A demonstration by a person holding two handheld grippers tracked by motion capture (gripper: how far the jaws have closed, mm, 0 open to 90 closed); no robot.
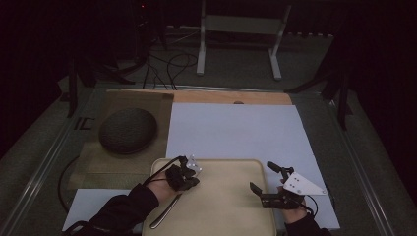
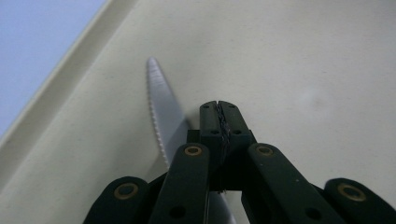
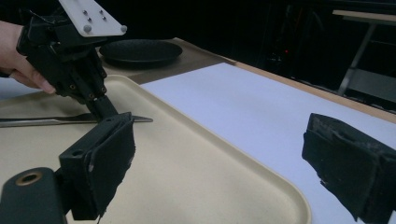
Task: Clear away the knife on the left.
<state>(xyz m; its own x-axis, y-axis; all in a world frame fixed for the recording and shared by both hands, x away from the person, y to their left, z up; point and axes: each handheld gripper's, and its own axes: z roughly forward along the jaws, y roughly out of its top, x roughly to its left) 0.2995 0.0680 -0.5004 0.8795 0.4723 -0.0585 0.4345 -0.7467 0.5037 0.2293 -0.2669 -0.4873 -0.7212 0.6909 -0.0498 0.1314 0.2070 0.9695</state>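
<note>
Dim room, table covered by a white sheet, with a beige tray at the near edge and a dark round dish at the far left. High view: left gripper tipped down onto the tray's left part, over a knife lying partly across the tray's left rim; right gripper at the tray's right rim, jaws wide apart. Left gripper view: jaws pressed together, nothing visibly between them, serrated knife blade flat on the tray just beside and below. Right gripper view: both pads far apart and empty, left gripper nose-down at the knife.
</note>
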